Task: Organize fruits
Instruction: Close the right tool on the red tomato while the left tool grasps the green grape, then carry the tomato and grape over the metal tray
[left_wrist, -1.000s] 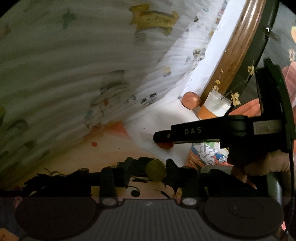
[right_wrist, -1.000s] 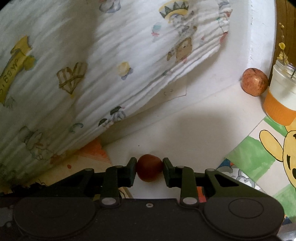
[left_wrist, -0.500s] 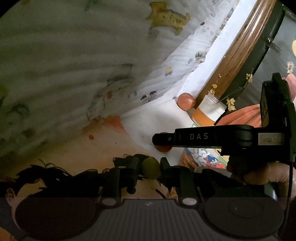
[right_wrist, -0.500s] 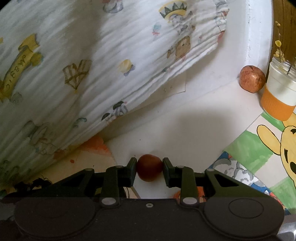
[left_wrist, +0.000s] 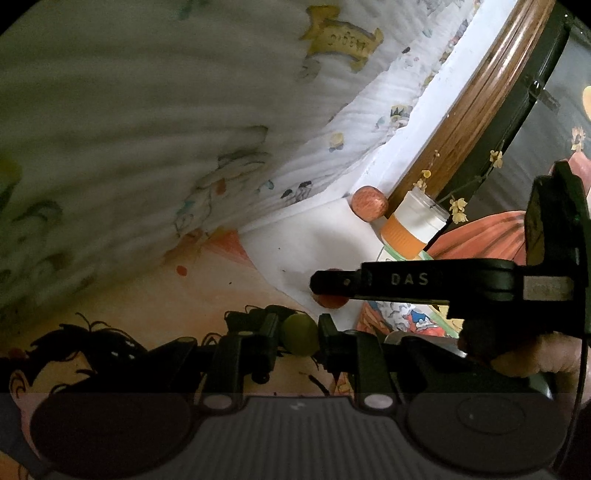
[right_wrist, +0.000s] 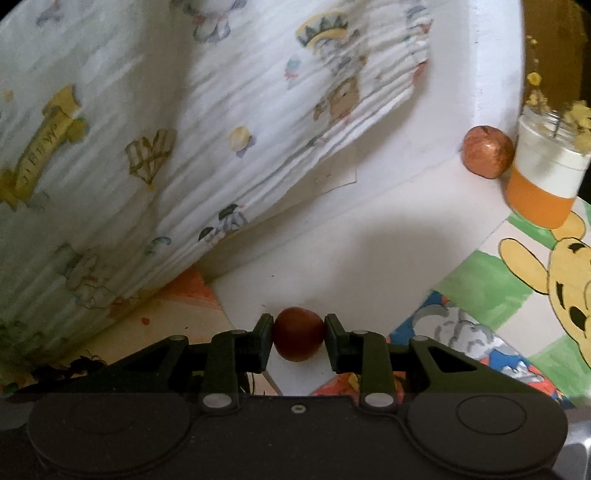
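Note:
My left gripper (left_wrist: 298, 334) is shut on a small green round fruit (left_wrist: 299, 333), held above a table covered with cartoon drawings. My right gripper (right_wrist: 298, 339) is shut on a dark red round fruit (right_wrist: 298, 339). In the left wrist view the right gripper's black finger crosses from the right, with the red fruit (left_wrist: 331, 301) just under its tip. A larger speckled red-orange apple (right_wrist: 487, 151) lies at the far edge against the wall; it also shows in the left wrist view (left_wrist: 369, 203).
A glass jar with an orange band and dried yellow flowers (right_wrist: 546, 181) stands beside the apple. A printed white cloth (right_wrist: 184, 129) hangs over the left and back. A wooden frame (left_wrist: 476, 96) leans behind the jar. Cartoon drawings (right_wrist: 517, 295) cover the table.
Both grippers keep their fruits. The left view has shifted slightly, with the apple and jar now a little farther away. The right gripper has barely moved.

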